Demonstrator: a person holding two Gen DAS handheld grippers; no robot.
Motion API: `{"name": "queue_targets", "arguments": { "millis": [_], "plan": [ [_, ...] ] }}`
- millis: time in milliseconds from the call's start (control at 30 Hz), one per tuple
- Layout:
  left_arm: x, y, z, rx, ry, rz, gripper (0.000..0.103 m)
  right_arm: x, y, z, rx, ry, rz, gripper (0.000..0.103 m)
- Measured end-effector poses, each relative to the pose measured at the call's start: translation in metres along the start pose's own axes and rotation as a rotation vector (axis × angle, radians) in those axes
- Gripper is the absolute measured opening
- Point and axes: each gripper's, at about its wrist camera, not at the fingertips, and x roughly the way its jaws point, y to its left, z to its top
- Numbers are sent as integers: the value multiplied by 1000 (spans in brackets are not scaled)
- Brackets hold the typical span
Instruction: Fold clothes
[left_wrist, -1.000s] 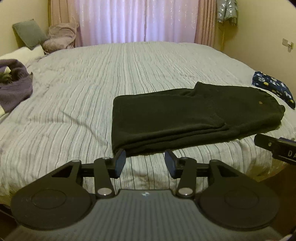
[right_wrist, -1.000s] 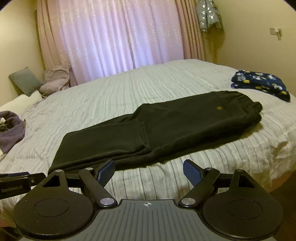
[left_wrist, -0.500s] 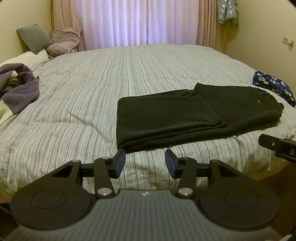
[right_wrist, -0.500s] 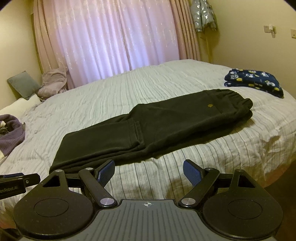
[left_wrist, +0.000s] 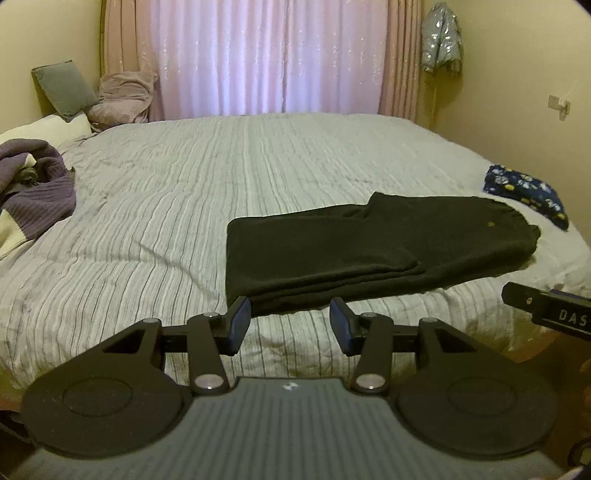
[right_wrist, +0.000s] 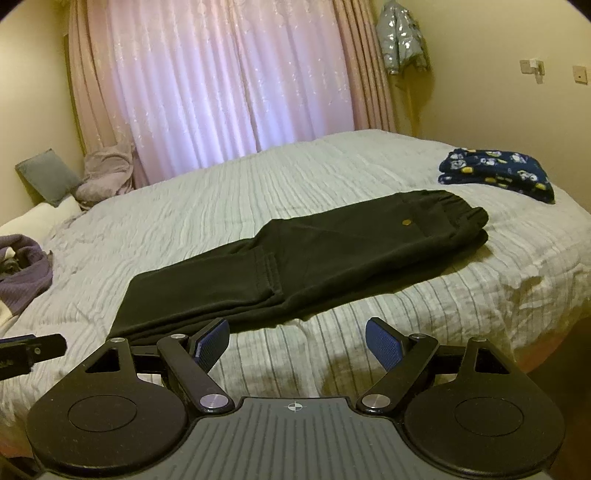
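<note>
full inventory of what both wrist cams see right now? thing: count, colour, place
black trousers: 1, black, folded lengthwise with legs doubled back, near edge of bed
bedspread: 1, pale grey striped, covers the bed
patterned garment: 1, navy with white and yellow print, folded, far right of bed
purple knit: 1, purple, crumpled, left side of bed
grey cushion: 1, grey, propped at far left corner
pinkish cloth: 1, dusty pink, heaped beside the cushion
curtains: 1 set, sheer pink-white with pink drapes either side, behind bed
silver jacket: 1, silver, hanging right of curtains
wall fittings: 2, pale, right wall
left gripper: 1, black with blue pads, open, empty
right gripper: 1, same, open, empty
</note>
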Motion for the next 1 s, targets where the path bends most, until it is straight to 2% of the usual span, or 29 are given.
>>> {"name": "queue_targets", "arguments": {
  "millis": [200, 300, 333, 367, 400, 433, 467, 533, 667, 733, 767, 800, 833, 933, 1000],
  "plan": [
    [20, 6, 3, -21, 32, -20, 41, 10, -17, 0, 67, 4, -24, 84],
    [42, 3, 7, -15, 52, -42, 39, 25, -40, 4, 181, 3, 15, 84],
    [50, 3, 8, -12, 55, -54, 38, 31, -50, 6, 239, 2, 48, 76],
    [58, 2, 9, -9, 58, -66, 36, 38, -60, 7, 303, 0, 87, 50],
    [67, 2, 10, -6, 63, -77, 36, 47, -73, 9, 386, 0, 135, 38],
    [77, 2, 12, -5, 71, -86, 32, 59, -86, 10, 481, 10, 171, 31],
    [87, 4, 14, -6, 78, -94, 28, 71, -97, 12, 557, 21, 199, 31],
    [104, 7, 19, -12, 68, -112, 26, 92, -114, 19, 643, 6, 249, 31],
    [142, 11, 28, -33, 59, -143, 25, 122, -135, 31, 666, -74, 297, 31],
    [165, 13, 28, -41, 69, -141, 25, 142, -147, 27, 686, -71, 315, 31],
    [176, 15, 27, -41, 83, -131, 25, 151, -154, 21, 693, -61, 296, 31],
    [186, 17, 23, -43, 93, -123, 25, 158, -161, 14, 699, -50, 274, 28],
    [195, 21, 19, -46, 102, -116, 24, 163, -170, 5, 704, -37, 246, 0],
    [200, 29, 14, -33, 80, -136, 19, 160, -189, -12, 741, -43, 252, 0],
    [201, 32, 15, -38, 78, -144, 19, 151, -192, -9, 726, -65, 244, 0]
  ]
}}
